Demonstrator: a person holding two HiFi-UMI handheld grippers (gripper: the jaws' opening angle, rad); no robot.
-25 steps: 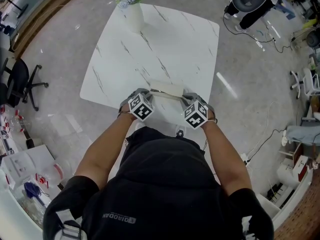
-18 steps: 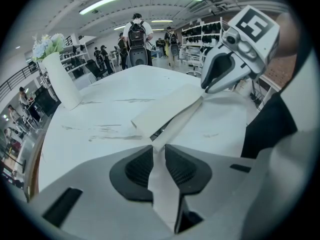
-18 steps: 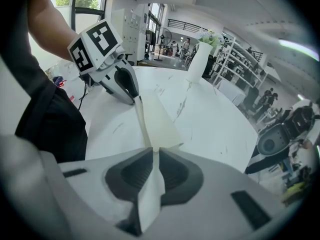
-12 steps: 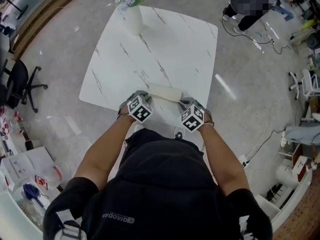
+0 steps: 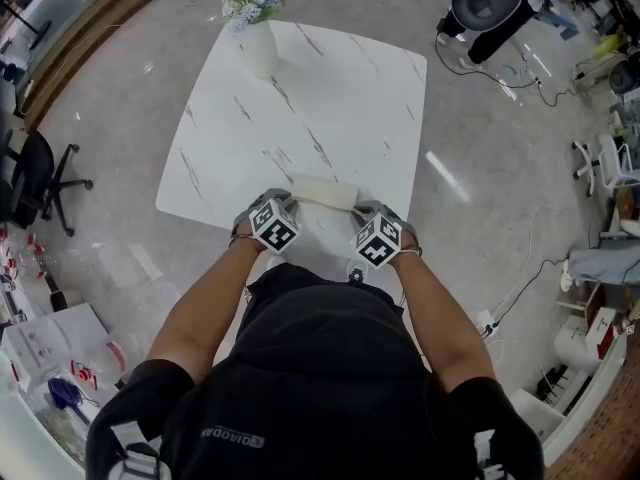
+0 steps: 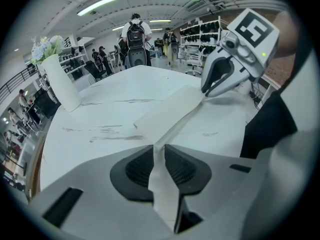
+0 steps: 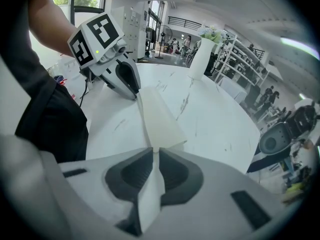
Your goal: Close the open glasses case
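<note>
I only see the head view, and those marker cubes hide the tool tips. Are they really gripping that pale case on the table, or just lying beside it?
Observer: Gripping. In the left gripper view the left gripper has its jaws shut on a thin end of the glasses case.
Visitor: And the other one?
Observer: Same: the right gripper pinches the opposite end in its own view.
Visitor: Is the case shut yet?
Observer: The right gripper view shows it folded into a ridge, but no clasp shows, so I cannot tell.
</note>
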